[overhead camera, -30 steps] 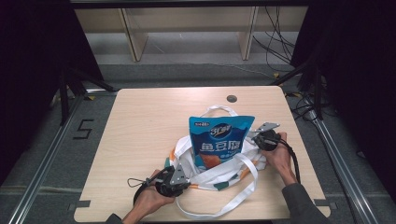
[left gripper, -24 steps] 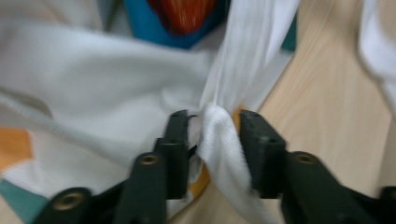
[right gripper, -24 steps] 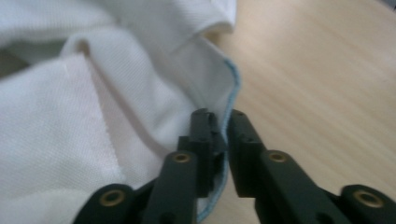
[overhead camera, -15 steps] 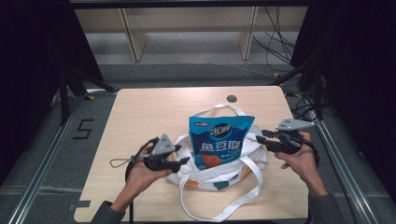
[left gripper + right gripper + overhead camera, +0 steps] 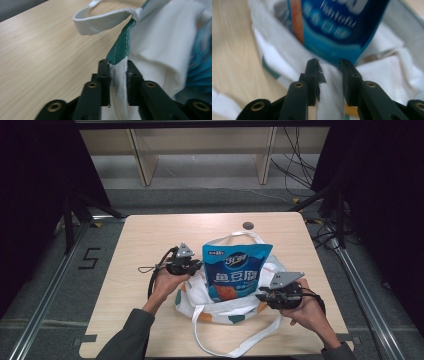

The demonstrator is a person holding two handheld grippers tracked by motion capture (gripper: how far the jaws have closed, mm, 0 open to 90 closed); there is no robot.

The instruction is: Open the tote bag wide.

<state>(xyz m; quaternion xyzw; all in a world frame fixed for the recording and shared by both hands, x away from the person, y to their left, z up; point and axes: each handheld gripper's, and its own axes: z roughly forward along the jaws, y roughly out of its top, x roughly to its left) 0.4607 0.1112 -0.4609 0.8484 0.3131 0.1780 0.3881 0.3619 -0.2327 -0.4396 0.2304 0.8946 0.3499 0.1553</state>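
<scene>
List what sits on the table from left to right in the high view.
Left tool shut on the tote bag's edge → blue snack pouch → right tool, shut on the bag too.

We wear dark grey-green sleeves point(image 5: 127, 332) down both forearms, hands bare. Each hand carries a black gripper: the left gripper point(image 5: 192, 266) and the right gripper point(image 5: 262, 296) both bear a grey three-cornered plate on top and trail a black cable. Our jaws are matte black bars with brass-coloured screws at the joints.
</scene>
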